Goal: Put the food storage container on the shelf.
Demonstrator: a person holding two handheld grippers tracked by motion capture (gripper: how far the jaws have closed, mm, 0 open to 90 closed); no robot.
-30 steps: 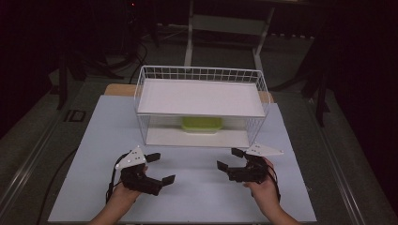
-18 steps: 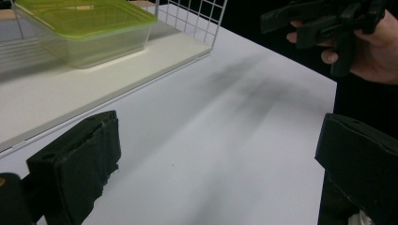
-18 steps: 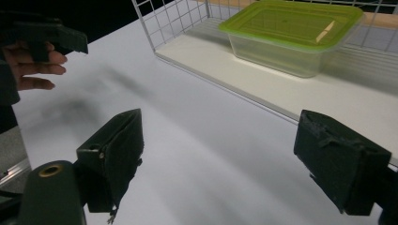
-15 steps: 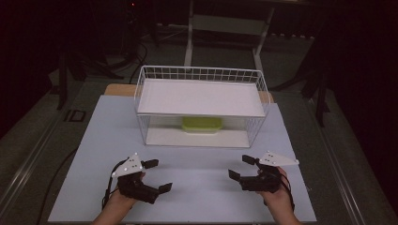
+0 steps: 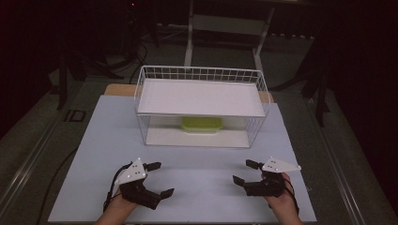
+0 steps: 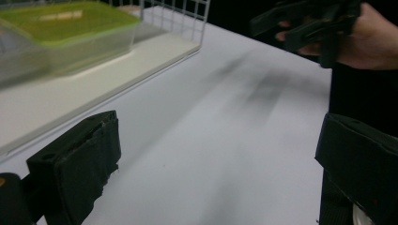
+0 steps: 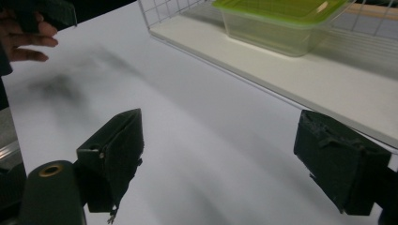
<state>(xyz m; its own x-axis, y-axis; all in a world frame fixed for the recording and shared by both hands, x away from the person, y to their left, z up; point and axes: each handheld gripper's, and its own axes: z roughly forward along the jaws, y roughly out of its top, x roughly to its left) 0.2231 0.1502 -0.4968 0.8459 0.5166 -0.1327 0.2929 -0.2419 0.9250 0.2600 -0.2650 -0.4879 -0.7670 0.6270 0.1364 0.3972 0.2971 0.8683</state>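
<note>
Green-lidded container (image 5: 202, 124) in the wire basket (image 5: 141, 89) (lower shelf); both grippers' fingers spread, holding nothing

High overhead; gripper views low, perhaps crossed, sharing basket (image 5: 202, 75).

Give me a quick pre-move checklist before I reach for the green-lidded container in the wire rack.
1. Left gripper open, holding nothing: ok.
2. Right gripper open, holding nothing: ok.
3. Green-lidded container upright on the lower shelf of the wire rack: ok.
4. Rack's front side open toward the grippers: ok.
5. Table bare between grippers and rack: ok.
6. Clearance under the upper shelf for a gripper: cannot tell.
</note>
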